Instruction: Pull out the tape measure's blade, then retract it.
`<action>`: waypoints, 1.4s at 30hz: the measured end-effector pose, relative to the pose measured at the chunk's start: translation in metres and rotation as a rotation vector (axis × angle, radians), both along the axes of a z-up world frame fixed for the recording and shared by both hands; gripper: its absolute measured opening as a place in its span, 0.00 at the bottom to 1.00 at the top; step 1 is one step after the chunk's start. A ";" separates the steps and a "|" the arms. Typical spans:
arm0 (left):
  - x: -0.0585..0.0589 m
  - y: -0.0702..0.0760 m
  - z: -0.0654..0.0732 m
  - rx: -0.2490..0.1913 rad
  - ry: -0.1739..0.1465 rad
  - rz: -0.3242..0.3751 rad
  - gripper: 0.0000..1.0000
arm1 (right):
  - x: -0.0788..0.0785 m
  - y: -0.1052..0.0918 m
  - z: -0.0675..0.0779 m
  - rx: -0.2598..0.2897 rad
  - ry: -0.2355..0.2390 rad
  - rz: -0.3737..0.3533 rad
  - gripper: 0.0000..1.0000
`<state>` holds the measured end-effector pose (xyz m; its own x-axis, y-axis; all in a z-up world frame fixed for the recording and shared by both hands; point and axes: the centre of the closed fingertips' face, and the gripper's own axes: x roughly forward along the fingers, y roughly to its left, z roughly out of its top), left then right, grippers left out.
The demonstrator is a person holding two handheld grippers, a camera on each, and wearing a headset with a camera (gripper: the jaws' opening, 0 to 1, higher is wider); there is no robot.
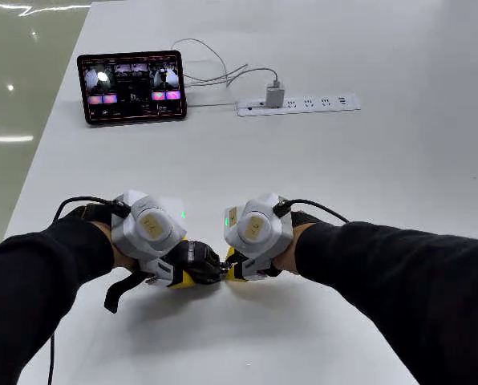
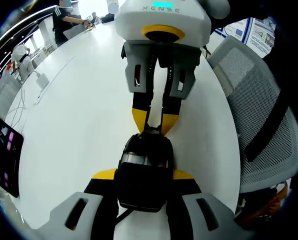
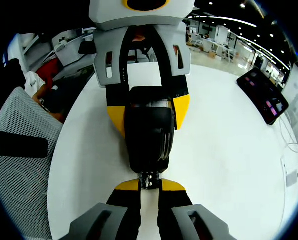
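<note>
Tape measure [image 3: 149, 135]: clamping rigid, likely hefty case in left gripper [image 2: 144, 175], pinching thin, springy blade hook [image 3: 148, 178] in right gripper [image 3: 149, 187]

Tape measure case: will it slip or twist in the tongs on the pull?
Likely rigid: the tape measure looks like a hard black shell, clamped by the left tongs. Its rounded sides may let it twist. The small hook in the right tongs could slip out.

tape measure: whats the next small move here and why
Probably draw the right gripper straight away from the left gripper. The left is shut on the tape measure, and the right pinches the blade tip right at the case mouth, so the blade looks not yet pulled out.
</note>
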<state>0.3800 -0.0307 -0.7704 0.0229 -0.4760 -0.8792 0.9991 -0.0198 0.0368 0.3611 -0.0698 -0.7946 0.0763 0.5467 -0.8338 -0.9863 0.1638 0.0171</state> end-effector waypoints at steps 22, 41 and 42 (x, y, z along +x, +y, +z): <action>0.001 0.000 -0.001 0.003 -0.008 0.003 0.31 | -0.002 -0.013 0.000 0.001 -0.001 0.001 0.08; 0.000 -0.001 -0.001 0.006 -0.004 0.004 0.31 | -0.004 -0.027 0.000 -0.003 0.010 -0.004 0.08; 0.000 -0.001 -0.001 0.005 -0.003 0.005 0.31 | -0.004 -0.028 0.000 -0.002 0.010 -0.006 0.08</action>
<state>0.3799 -0.0313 -0.7714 0.0284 -0.4711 -0.8816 0.9991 -0.0146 0.0400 0.3575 -0.0978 -0.7947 0.0710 0.5442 -0.8359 -0.9851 0.1696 0.0267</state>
